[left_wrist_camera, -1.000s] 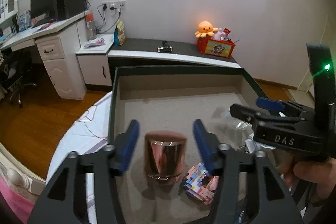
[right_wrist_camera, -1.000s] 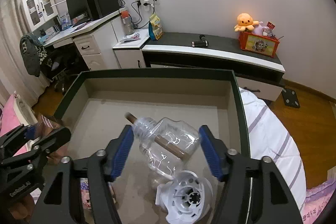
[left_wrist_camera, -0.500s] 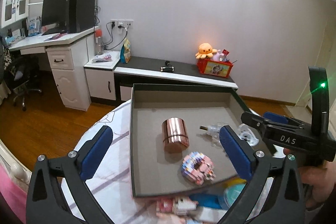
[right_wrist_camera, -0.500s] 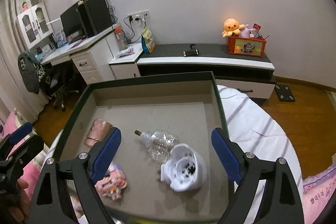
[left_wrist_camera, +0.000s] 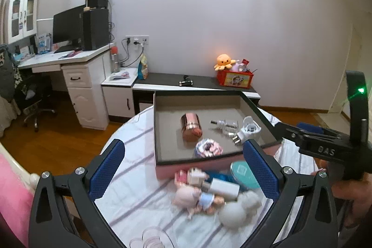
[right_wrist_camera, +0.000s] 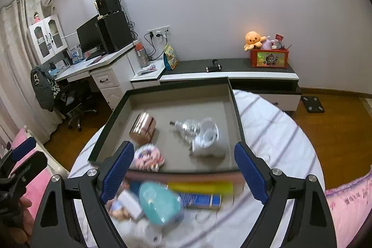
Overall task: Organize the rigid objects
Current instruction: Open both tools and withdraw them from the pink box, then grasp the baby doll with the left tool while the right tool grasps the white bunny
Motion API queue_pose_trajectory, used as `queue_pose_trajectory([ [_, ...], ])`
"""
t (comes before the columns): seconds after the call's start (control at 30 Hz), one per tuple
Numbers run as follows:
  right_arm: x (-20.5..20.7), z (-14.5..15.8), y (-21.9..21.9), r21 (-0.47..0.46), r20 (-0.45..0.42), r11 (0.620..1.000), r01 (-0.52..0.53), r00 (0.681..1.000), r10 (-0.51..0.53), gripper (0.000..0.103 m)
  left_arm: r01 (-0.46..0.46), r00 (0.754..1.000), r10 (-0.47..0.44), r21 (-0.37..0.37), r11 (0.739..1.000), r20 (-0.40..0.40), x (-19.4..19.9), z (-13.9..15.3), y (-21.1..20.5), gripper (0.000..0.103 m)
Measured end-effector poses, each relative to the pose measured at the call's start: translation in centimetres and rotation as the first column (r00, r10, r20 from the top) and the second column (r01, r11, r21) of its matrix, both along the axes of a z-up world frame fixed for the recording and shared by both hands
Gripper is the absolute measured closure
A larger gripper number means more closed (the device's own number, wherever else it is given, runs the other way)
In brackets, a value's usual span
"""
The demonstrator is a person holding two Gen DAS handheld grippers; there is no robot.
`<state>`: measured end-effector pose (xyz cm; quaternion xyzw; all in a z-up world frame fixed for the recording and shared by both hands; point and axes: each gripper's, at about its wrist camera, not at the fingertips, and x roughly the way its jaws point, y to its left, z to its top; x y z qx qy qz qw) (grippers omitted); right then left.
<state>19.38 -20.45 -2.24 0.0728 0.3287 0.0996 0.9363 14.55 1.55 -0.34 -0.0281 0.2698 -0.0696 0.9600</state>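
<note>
The tray (left_wrist_camera: pixel 160 131), a shallow dark-rimmed box on the round striped table (left_wrist_camera: pixel 130 155), is where the rigid things go. In the left wrist view it holds a copper cylinder (left_wrist_camera: pixel 191 127) on its side, a clear bottle (left_wrist_camera: pixel 224 125), a white adapter (left_wrist_camera: pixel 248 130) touching the bottle, and a pink block ring (left_wrist_camera: pixel 208 148) near the front wall. In front of the tray lies an unsorted heap: a small doll (left_wrist_camera: pixel 197 199), a white block (left_wrist_camera: pixel 224 187), a teal round piece (left_wrist_camera: pixel 244 174) and a grey soft ball (left_wrist_camera: pixel 237 208). The left gripper (left_wrist_camera: pixel 183 169) hangs above this heap with its jaws spread wide and nothing between them. The right gripper (left_wrist_camera: pixel 309 134) shows at the right edge.

In the right wrist view, blurred, the right gripper (right_wrist_camera: pixel 183 172) is likewise wide open and empty above the near tray wall. Below it lie the teal round piece (right_wrist_camera: pixel 160 205), a yellow tube (right_wrist_camera: pixel 200 187), a blue tube (right_wrist_camera: pixel 200 200) and the white block (right_wrist_camera: pixel 130 202).

The step in hand looks like choosing the next hard item. It would go best by picking one that lies free at the heap's edge, such as the yellow tube or the white block, leaving the soft doll and ball, closing across the narrow dimension, and lifting clear of the tray wall before setting it on bare floor.
</note>
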Motion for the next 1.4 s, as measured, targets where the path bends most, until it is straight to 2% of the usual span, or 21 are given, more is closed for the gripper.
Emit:
queue_pose_trajectory([
  [0.2,-3.8,-0.4,0.1,-0.027,0.003,1.000,0.001,1.000,-0.001,0.014,-0.018,1.000,0.018,-0.005,1.000,-0.018,-2.9,-0.9,-0.3,0.000],
  [0.57,-8.4,-0.6,0.5,-0.052,0.013,0.999,-0.002,1.000,0.002,0.013,-0.056,0.998,0.056,0.008,0.998,-0.041,-5.5,-1.7,-0.5,0.000],
  [1.03,-10.4,-0.7,0.7,-0.058,0.021,0.998,0.005,1.000,-0.004,0.013,-0.092,0.994,0.092,0.008,0.996,-0.057,-6.5,-2.0,-0.1,0.000],
  [1.4,-9.6,-1.8,0.5,-0.064,-0.020,0.998,-0.001,1.000,0.000,0.014,-0.111,0.989,0.112,0.010,0.994,-0.101,-5.4,-3.5,0.5,0.000],
])
